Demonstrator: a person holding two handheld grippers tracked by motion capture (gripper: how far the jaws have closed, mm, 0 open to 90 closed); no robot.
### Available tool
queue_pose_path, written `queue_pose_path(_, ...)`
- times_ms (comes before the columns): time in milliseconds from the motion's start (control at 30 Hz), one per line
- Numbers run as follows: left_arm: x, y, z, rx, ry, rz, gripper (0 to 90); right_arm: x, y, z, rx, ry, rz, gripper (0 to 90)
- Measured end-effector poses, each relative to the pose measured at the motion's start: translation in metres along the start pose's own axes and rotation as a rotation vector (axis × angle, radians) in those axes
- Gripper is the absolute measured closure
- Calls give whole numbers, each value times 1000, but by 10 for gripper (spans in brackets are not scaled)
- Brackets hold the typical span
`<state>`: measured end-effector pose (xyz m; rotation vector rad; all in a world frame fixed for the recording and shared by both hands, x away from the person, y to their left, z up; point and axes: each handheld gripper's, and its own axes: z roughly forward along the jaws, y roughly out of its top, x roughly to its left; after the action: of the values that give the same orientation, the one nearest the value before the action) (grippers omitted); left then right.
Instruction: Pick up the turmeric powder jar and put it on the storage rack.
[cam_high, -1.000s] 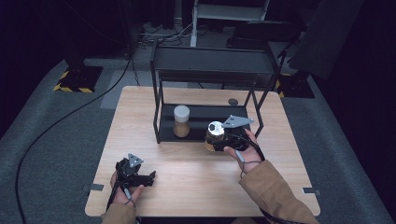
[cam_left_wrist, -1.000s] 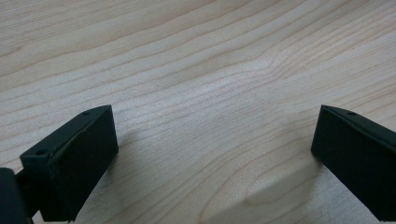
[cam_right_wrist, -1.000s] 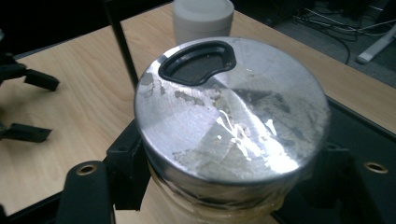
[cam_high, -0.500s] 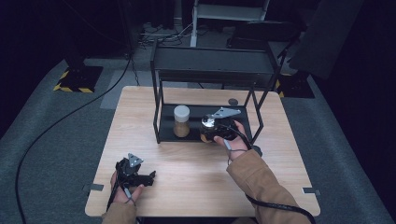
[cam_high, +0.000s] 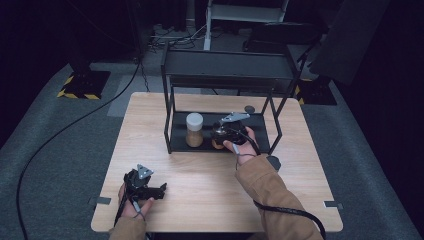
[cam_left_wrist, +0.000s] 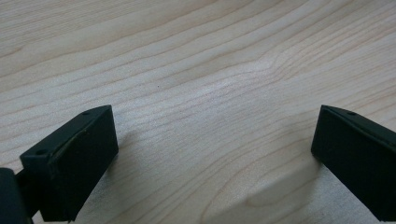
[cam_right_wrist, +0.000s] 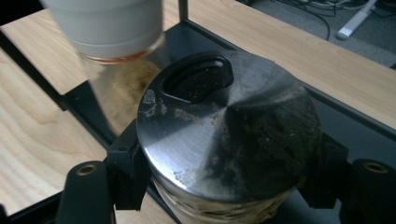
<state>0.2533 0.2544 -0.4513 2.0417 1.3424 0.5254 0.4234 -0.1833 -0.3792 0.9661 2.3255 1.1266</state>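
With the right gripper (cam_high: 223, 136) clamped on the metal-lidded jar (cam_right_wrist: 229, 135) at frame centre and the left gripper (cam_high: 150, 189) gaping empty at lower left, the jar risks clipping the rack (cam_high: 172, 131) edge or the white-capped jar (cam_high: 194, 129).

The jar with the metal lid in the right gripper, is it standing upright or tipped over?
Upright. The right gripper clamps the metal-lidded jar by its sides, its lid facing up toward the gripper's camera, at the front edge of the rack's lower shelf.

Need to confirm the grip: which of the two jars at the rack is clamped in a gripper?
The metal-lidded jar, clamped in the right gripper. The white-lidded jar stands free on the rack's lower shelf.
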Motion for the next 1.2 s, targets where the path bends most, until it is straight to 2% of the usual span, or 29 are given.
queue_pose_path(400,0,0,0,0,-1,1,3,-8,-8,15,5,-12,57,320)
queue_pose_path(633,0,0,0,0,-1,1,3,-11,-5,15,17,-3,51,314)
queue_pose_path(733,0,0,0,0,-1,1,3,-9,-5,13,15,-2,61,216)
queue_pose_path(900,0,0,0,0,-2,2,3,-3,-4,1,2,-24,45,139)
queue_pose_path(1000,0,0,0,0,-2,2,2,-2,-3,-11,-9,-33,68,98)
queue_pose_path(1200,0,0,0,0,-2,2,3,1,-6,-43,-37,-36,90,94)
